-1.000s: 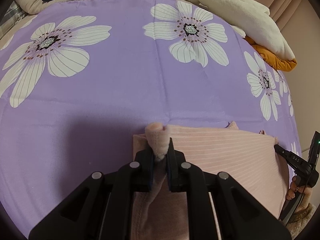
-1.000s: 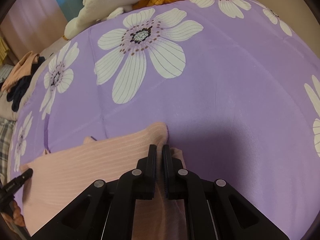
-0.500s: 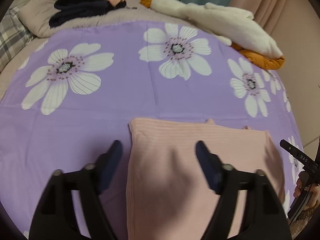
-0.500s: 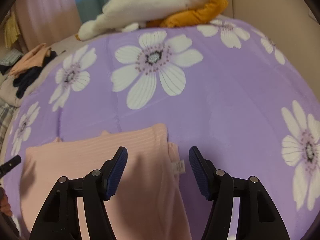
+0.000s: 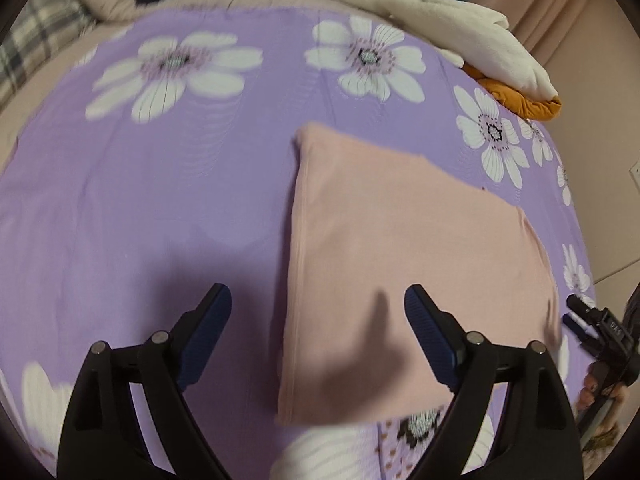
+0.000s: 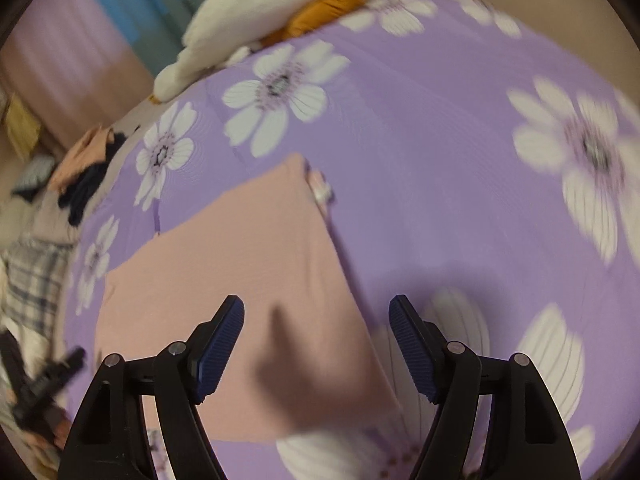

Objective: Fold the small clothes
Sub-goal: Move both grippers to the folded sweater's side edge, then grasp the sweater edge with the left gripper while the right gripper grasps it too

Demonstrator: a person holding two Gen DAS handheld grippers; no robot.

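Purple bedding with big white flowers [image 5: 160,184] fills both views, with a plaid pillow [image 5: 36,36] at the upper left of the left wrist frame and a cream plush over something orange [image 5: 472,44] at its upper right.

Left to right in that frame: the left gripper [image 5: 318,330] hangs above the sheet at the bottom, its jaws just opened wide, spread with nothing between the pads; one finger sits over bare purple, the other over the pink cloth. The pink garment [image 5: 400,248] lies flat right of centre, a folded rectangle reaching from mid-frame down to the lower edge. At the far right edge the other tool shows, too small to read.

In the right wrist view the garment [image 6: 240,280] lies left of centre and the right gripper [image 6: 316,344] hovers over its right edge, jaws likewise just opened and apart, pinching nothing. A small white tag [image 6: 322,192] pokes out near the upper corner.

The fold looks released and the hands seem to be clearing away. To finish well, I would check that the edges line up, tuck the tag side under, then take matching corners for the next fold, pinching only the top layers.

The cloth is pale pink, finely ribbed, smooth, with a neat left fold line and no obvious wrinkles.
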